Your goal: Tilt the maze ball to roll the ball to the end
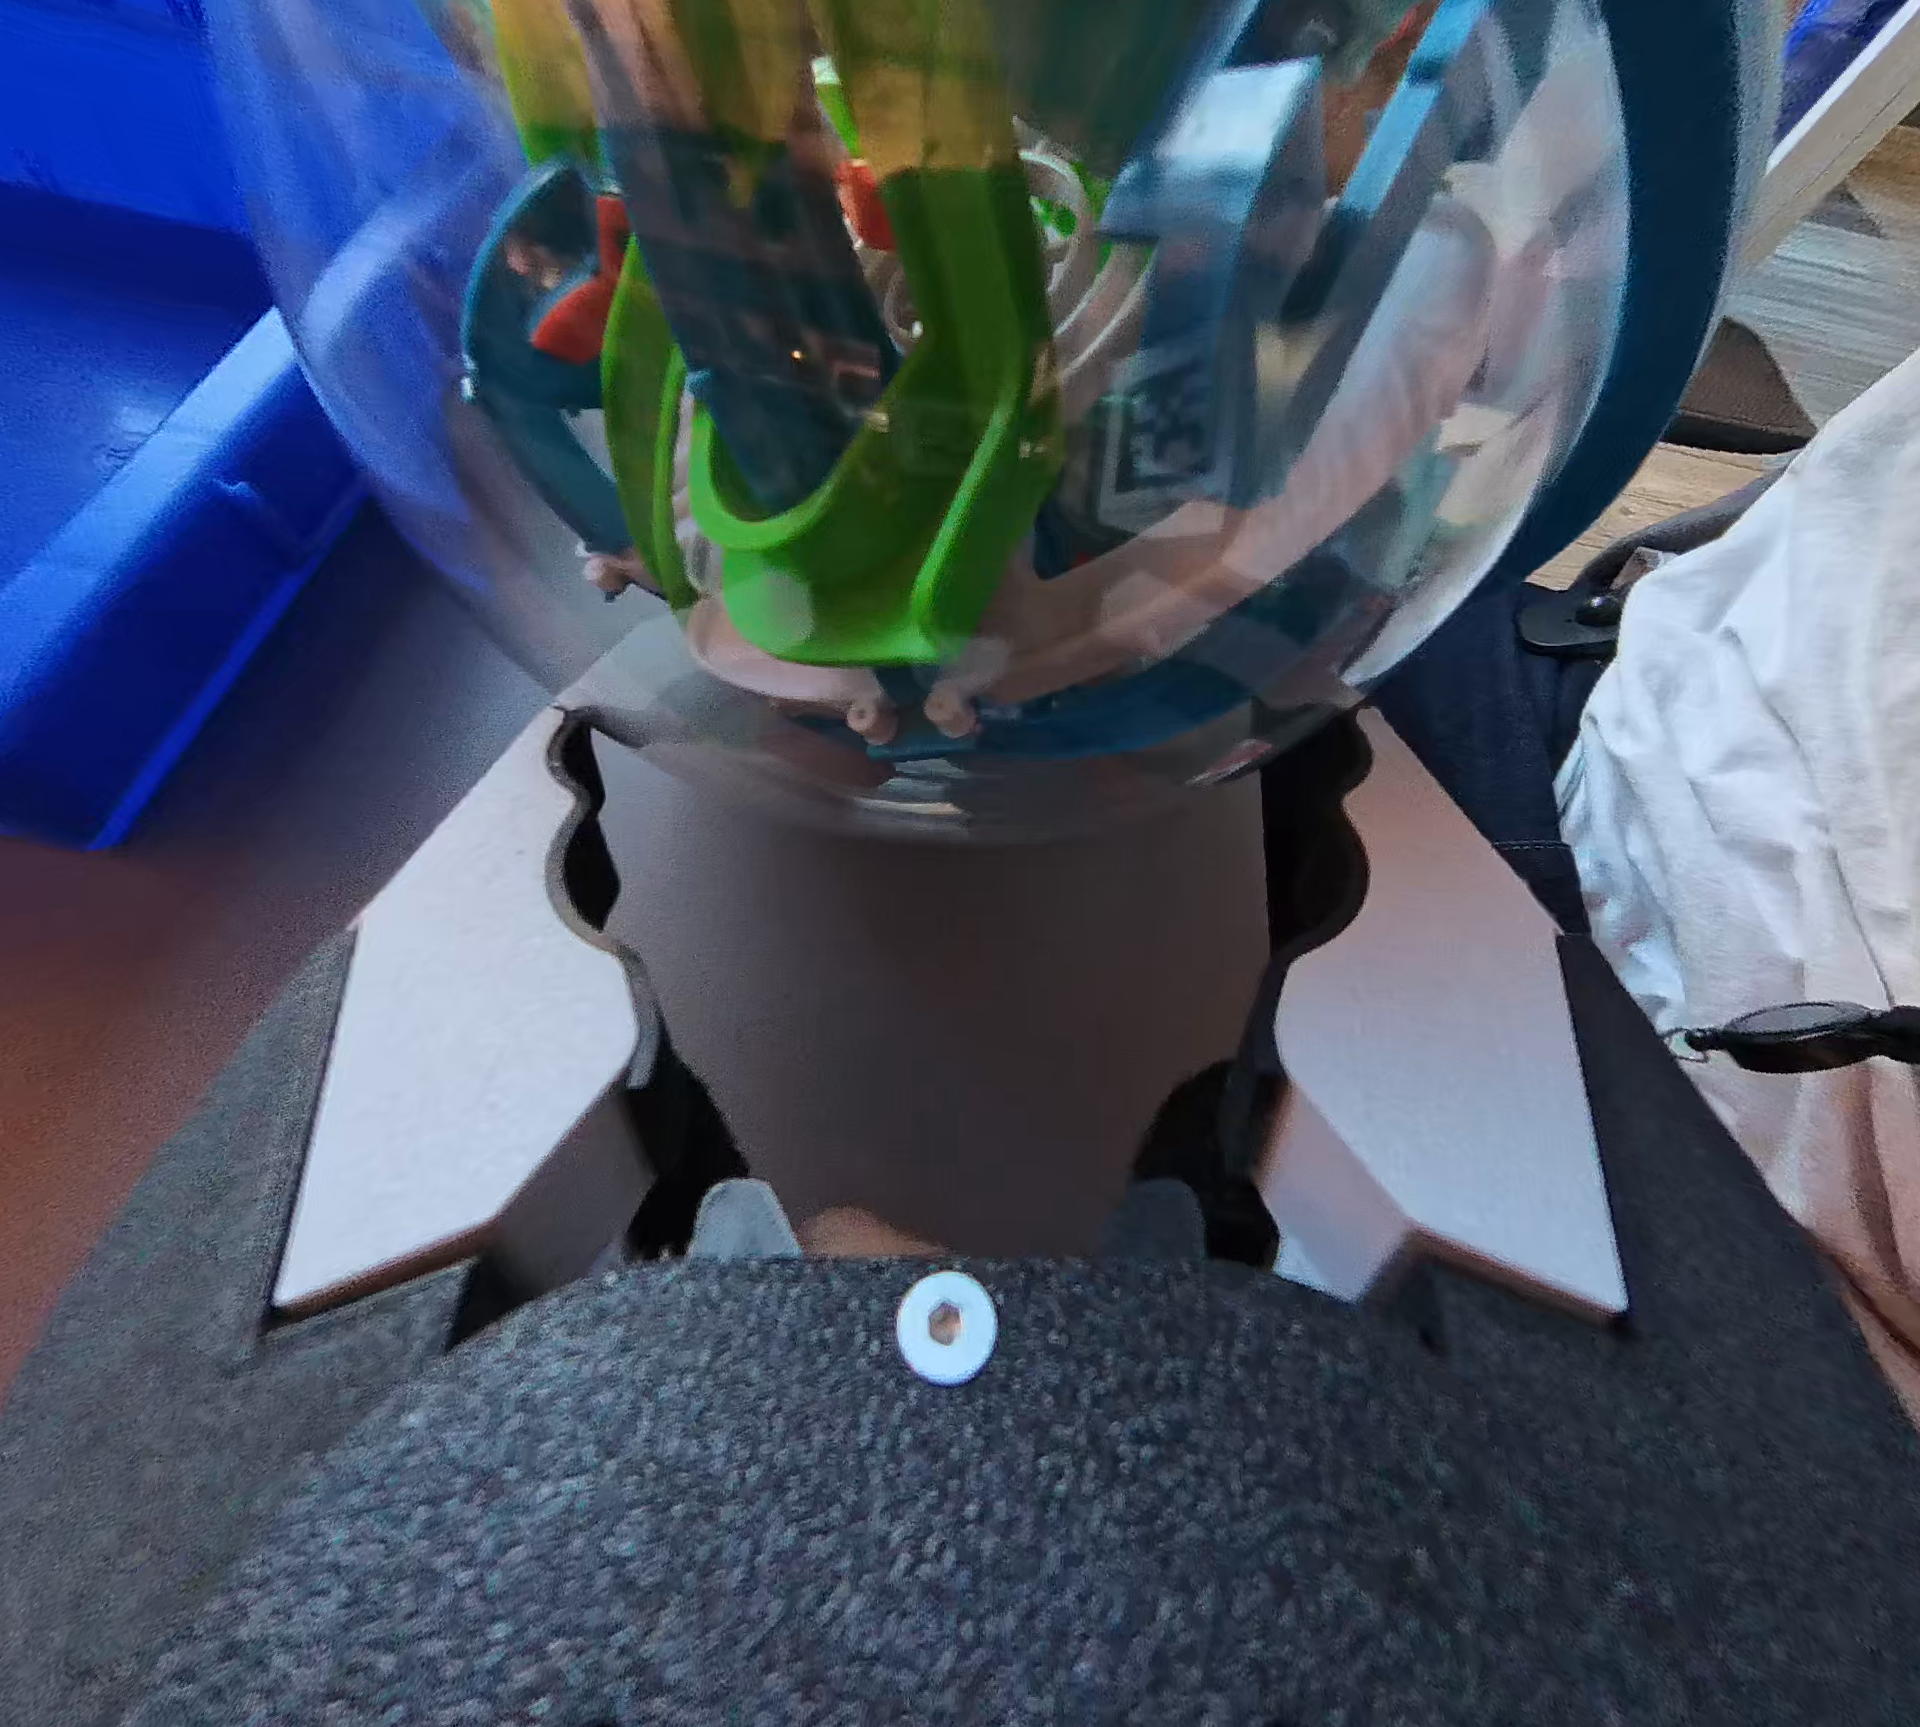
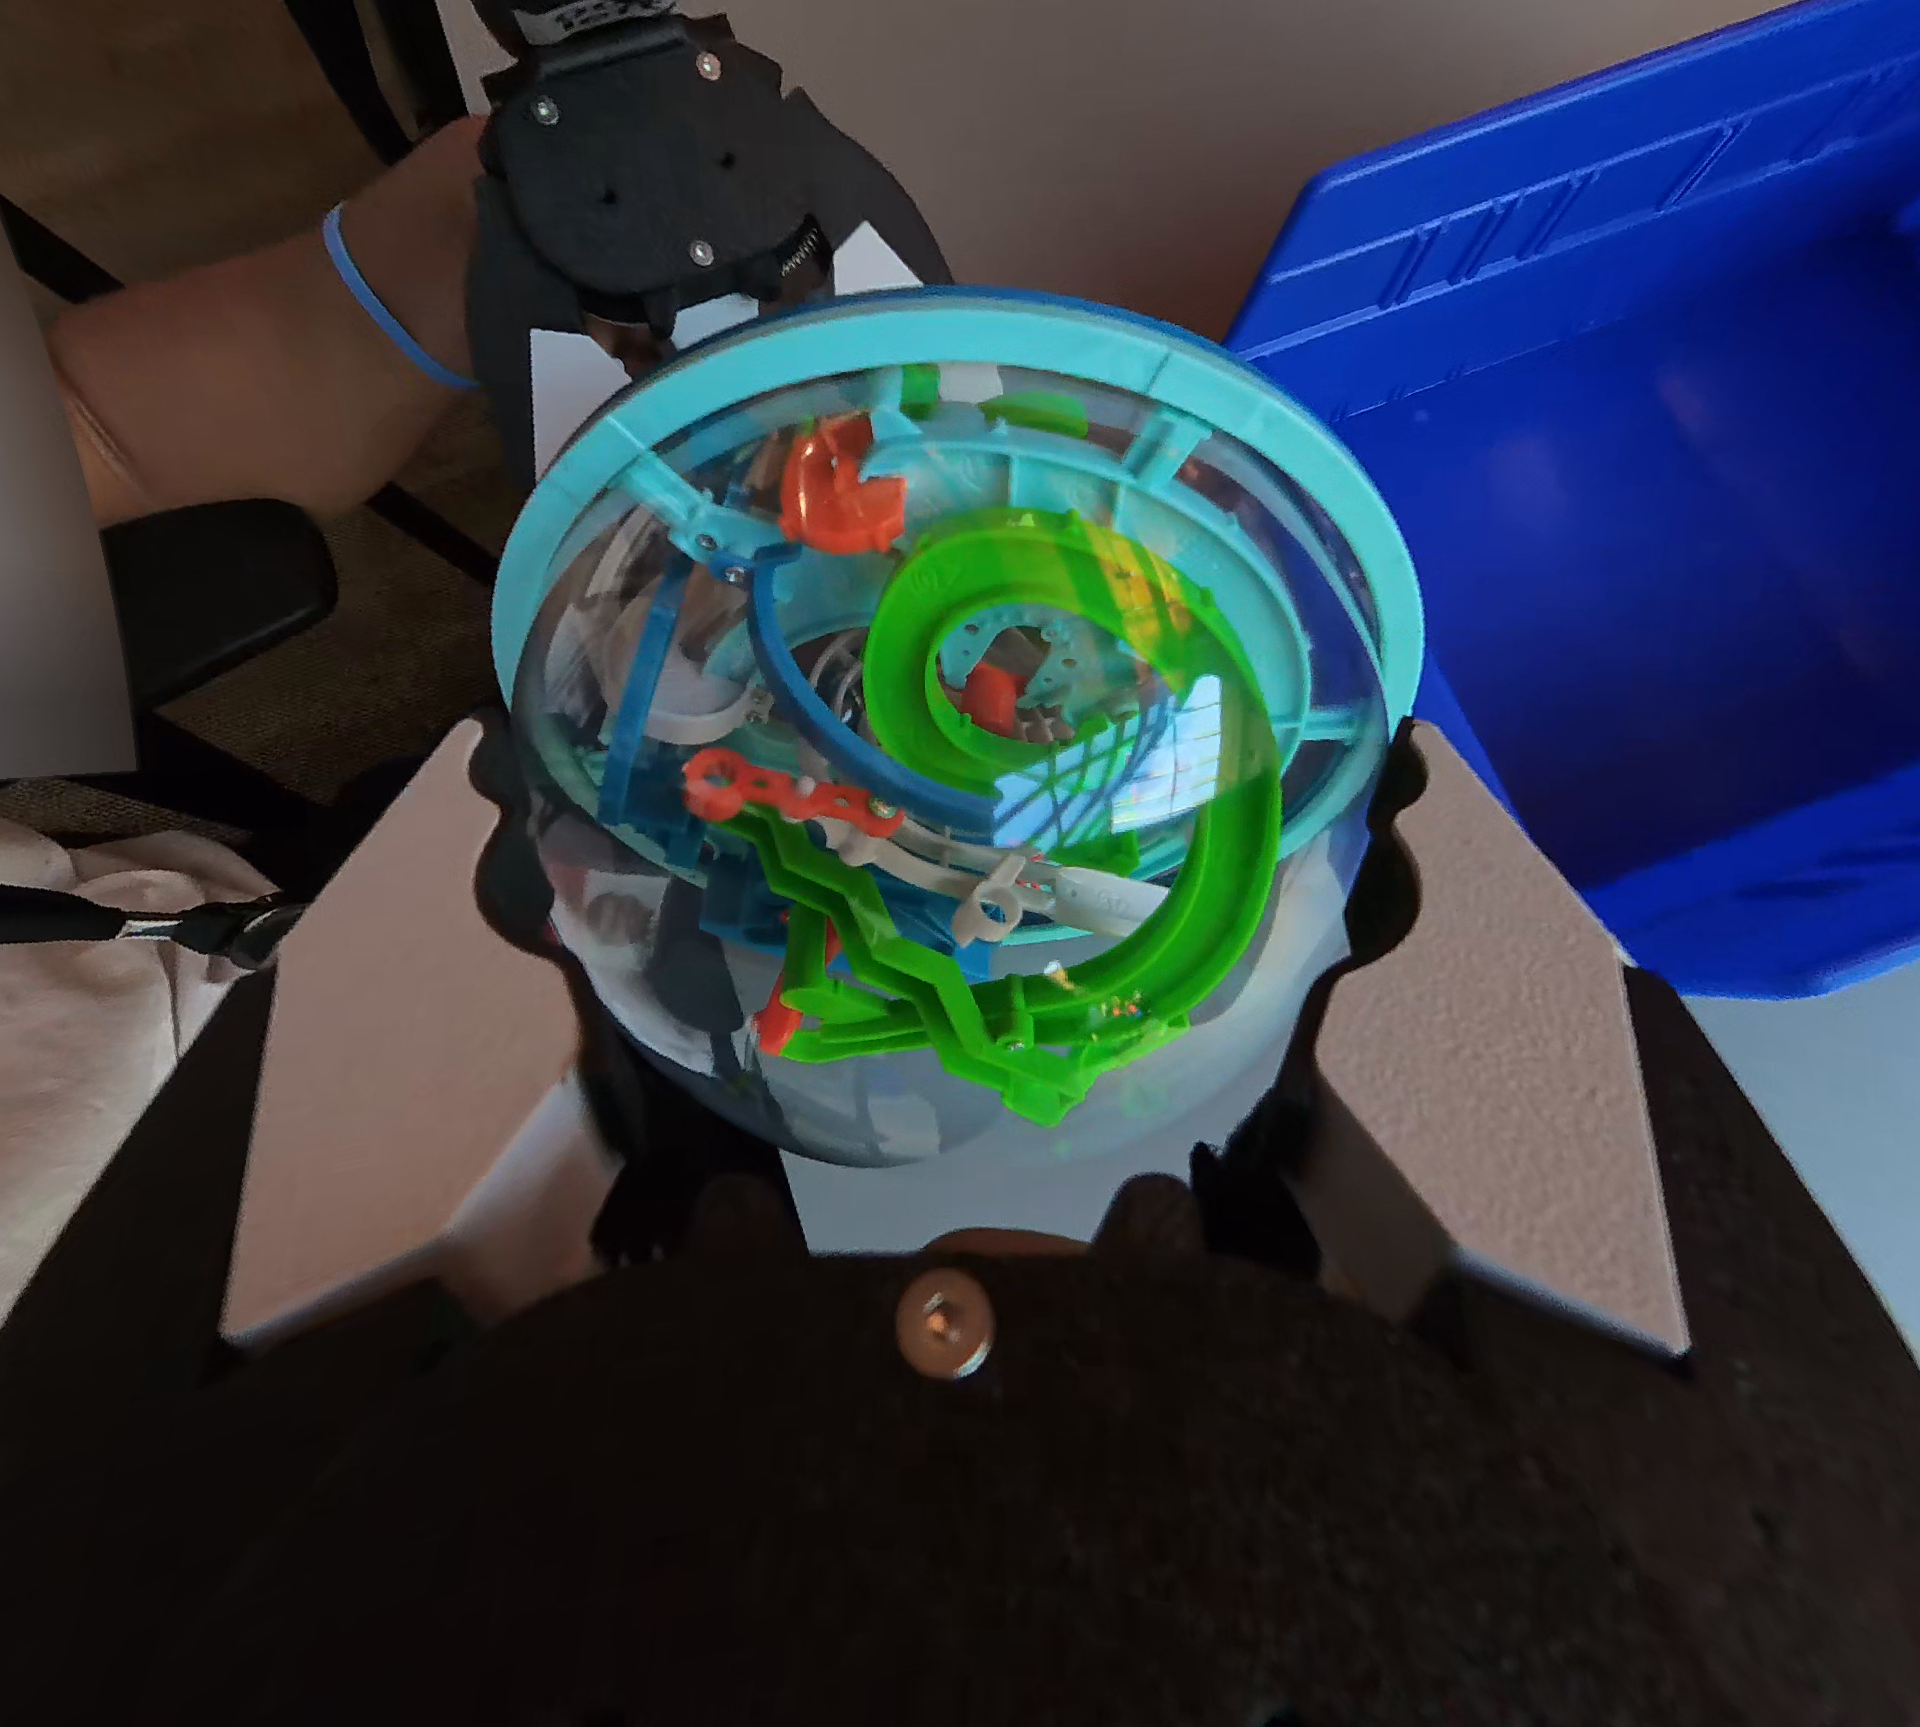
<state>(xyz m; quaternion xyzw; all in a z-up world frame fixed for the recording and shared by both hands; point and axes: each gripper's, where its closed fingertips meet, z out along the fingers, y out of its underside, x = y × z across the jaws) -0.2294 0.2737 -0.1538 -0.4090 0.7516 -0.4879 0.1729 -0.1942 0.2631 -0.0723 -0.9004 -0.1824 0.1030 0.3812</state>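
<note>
The maze ball (image 2: 935, 742) is a clear sphere with a light blue ring and green, blue and red tracks inside. It is held up between both grippers. My right gripper (image 2: 940, 804) is shut on it, with its pads against the sphere's two sides. My left gripper (image 2: 707, 327) shows behind the ball's far side in the right wrist view. In the left wrist view the ball (image 1: 935, 327) is blurred and fills the upper half. The left gripper (image 1: 956, 732) has both fingertips against its lower curve. I cannot pick out the small rolling ball.
A blue plastic bin (image 2: 1662, 534) stands close to the ball on the pale table (image 2: 1143, 67); it also shows in the left wrist view (image 1: 104, 482). A person's hand with a blue wristband (image 2: 343, 327) holds the left gripper. White clothing (image 1: 1766, 742) is beside it.
</note>
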